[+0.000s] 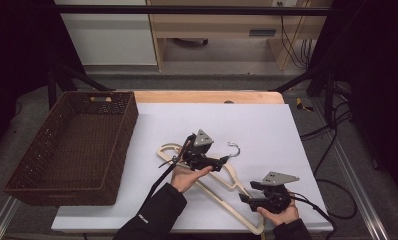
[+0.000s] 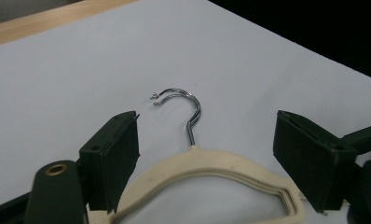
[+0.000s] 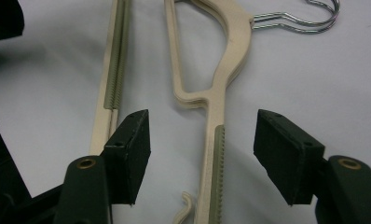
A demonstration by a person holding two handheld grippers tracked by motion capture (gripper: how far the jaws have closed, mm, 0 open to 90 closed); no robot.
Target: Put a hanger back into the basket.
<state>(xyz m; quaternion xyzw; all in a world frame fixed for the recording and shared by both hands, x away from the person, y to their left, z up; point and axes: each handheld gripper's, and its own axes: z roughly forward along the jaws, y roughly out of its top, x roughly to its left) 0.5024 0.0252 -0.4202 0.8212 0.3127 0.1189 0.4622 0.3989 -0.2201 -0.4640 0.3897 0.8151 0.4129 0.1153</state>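
Note:
Two cream plastic hangers (image 1: 235,183) lie stacked on the white sheet, their chrome hooks (image 1: 233,147) pointing away from me. My left gripper (image 1: 222,162) hovers at the hangers' neck. In the left gripper view its jaws stand open on either side of the cream shoulder (image 2: 207,161), with the hooks (image 2: 193,109) just beyond, and the pads touch nothing. My right gripper (image 1: 248,192) is at the hangers' near arm. In the right gripper view (image 3: 204,121) its jaws straddle the ribbed arm (image 3: 215,154) with a gap on both sides. The lower bar (image 3: 111,79) runs past its left jaw.
A dark brown woven basket (image 1: 62,192) stands at the left of the table, beside the white sheet (image 1: 257,125). A strip of wooden tabletop (image 1: 207,96) shows at the far edge. Black cables trail off the right side (image 1: 332,145).

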